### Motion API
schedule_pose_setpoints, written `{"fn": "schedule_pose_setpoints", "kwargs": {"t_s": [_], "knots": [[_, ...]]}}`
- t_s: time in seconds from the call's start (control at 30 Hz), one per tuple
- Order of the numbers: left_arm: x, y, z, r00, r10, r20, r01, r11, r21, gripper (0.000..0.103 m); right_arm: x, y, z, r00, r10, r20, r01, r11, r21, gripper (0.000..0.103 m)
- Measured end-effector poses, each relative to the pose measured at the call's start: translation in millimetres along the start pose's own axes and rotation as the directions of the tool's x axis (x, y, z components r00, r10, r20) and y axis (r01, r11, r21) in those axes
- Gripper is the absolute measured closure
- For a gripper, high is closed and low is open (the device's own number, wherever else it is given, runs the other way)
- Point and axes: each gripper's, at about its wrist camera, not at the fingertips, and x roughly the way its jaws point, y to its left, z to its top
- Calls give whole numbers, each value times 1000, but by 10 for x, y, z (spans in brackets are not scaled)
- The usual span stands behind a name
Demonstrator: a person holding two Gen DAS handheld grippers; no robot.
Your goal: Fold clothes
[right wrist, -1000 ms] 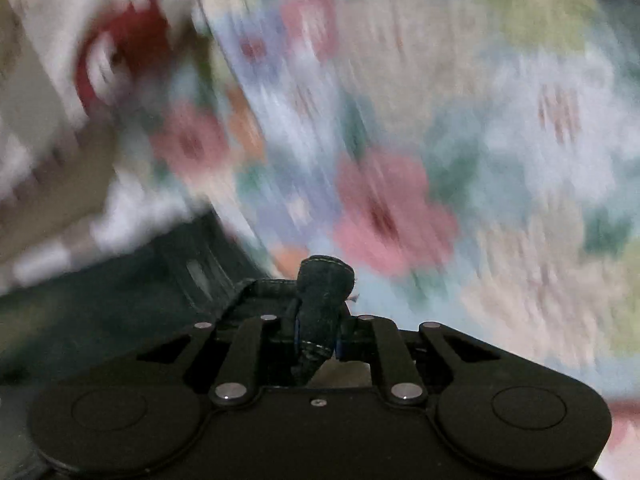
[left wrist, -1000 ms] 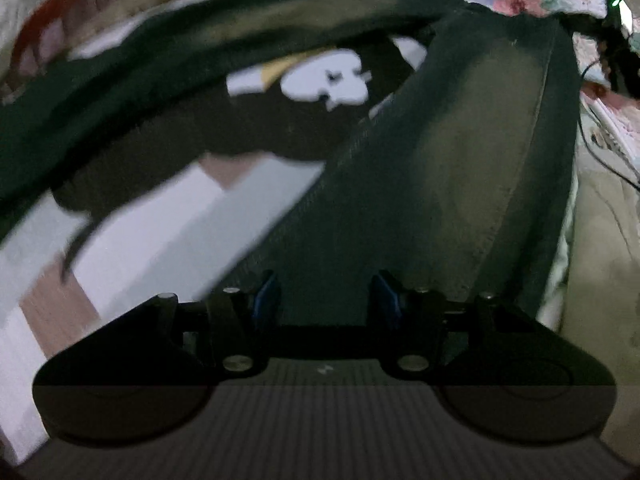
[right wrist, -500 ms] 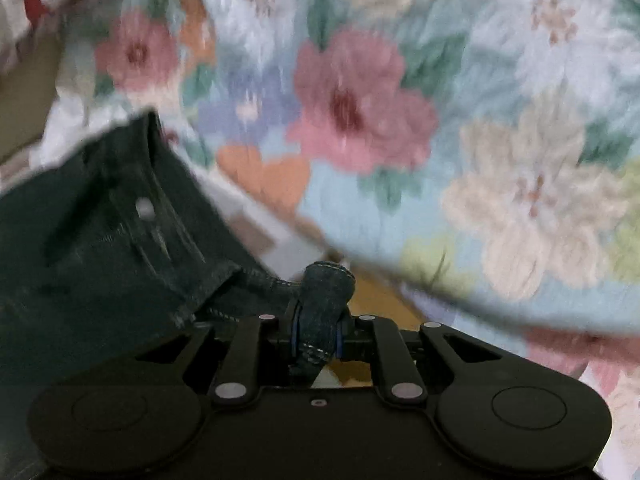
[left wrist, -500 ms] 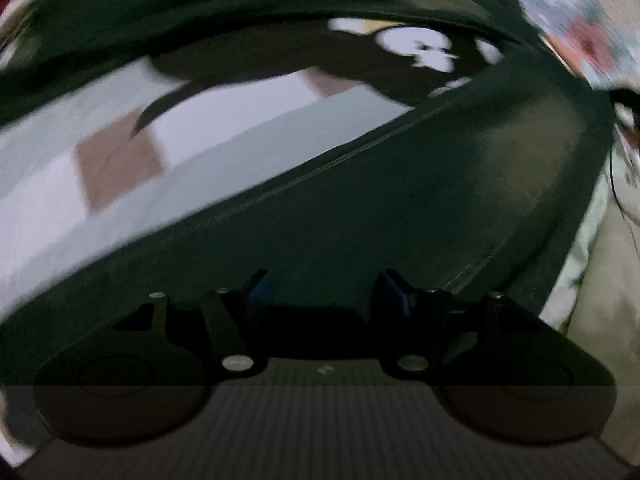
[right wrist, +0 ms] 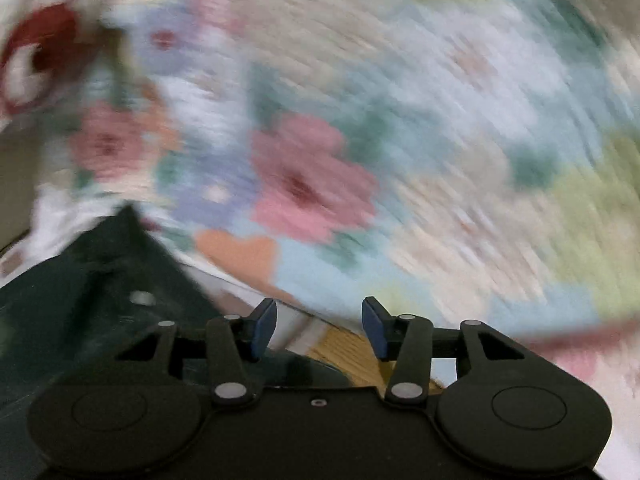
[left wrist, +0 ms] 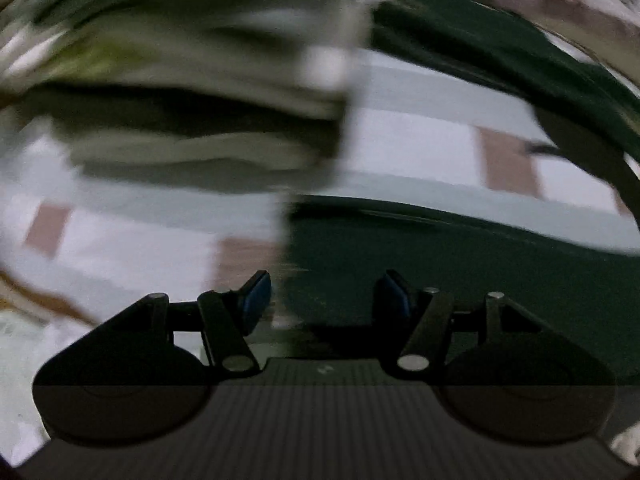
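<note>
Dark jeans (right wrist: pixel 100 288) apparently left of the released right tongs (right wrist: pixel 319 326), under the released left tongs (left wrist: pixel 322 294)

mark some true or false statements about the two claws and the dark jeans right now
1. The right claw is clamped on a fold of denim. False: its jaws stand apart with nothing between them.
2. The dark jeans lie to the left of the right claw in the right wrist view. True.
3. The left claw is open. True.
4. The blanket ahead of the right claw is plain grey. False: it has a floral pattern with pink flowers.
5. In the left wrist view, dark fabric lies ahead of the claw on a pale sheet with brownish squares. True.
</note>
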Motion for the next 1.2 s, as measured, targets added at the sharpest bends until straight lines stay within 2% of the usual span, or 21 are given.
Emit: {"fn": "schedule_pose_setpoints", "kwargs": {"t_s": [0.1,0.17,0.2,0.3,0.4,0.43,0.47,0.5,0.67,0.73,0.8,0.97,1.03,1.1,1.2], "knots": [[-63,277,10,999,27,26,-25,996,-86,42,-150,458,94,986,168,17,-167,983,-82,48],[-105,462,17,998,47,42,-40,989,-144,43,-219,845,112,958,288,-10,-286,945,-159,46],[-80,415,67,998,33,54,-26,990,-139,43,-258,1033,73,942,334,-26,-332,921,-205,46],[39,139,264,995,-31,92,39,995,-89,42,-388,1581,-144,894,440,-88,-441,825,-353,46],[159,-137,460,987,-97,127,102,994,-36,42,-517,2130,-362,833,527,-167,-535,693,-483,48],[199,-230,526,983,-119,137,123,992,-18,42,-560,2313,-434,811,551,-196,-562,642,-521,56],[239,-322,592,979,-142,148,143,990,1,42,-603,2496,-507,788,573,-227,-587,588,-556,101],[279,-414,657,974,-164,158,163,986,19,42,-642,2622,-571,777,577,-253,-598,548,-586,101],[479,-875,985,940,-277,200,258,959,115,42,-600,2777,-737,789,559,-255,-563,493,-663,101],[638,-803,1133,944,-238,228,232,971,54,42,-575,2830,-798,795,552,-251,-547,474,-690,100],[809,-696,1283,949,-186,255,198,980,-22,42,-551,2883,-860,801,546,-247,-530,453,-717,90],[1130,-407,1452,960,-49,276,100,980,-173,42,-489,3015,-1015,814,531,-236,-485,399,-778,89],[1205,-320,1503,960,-22,278,83,975,-207,42,-464,3067,-1076,819,525,-230,-466,376,-801,87],[1246,-280,1545,956,-8,292,70,977,-204,42,-438,3096,-1128,823,522,-223,-447,354,-821,72],[1272,-287,1586,948,3,318,56,983,-176,41,-413,3090,-1143,817,528,-232,-448,327,-832,63]]}}
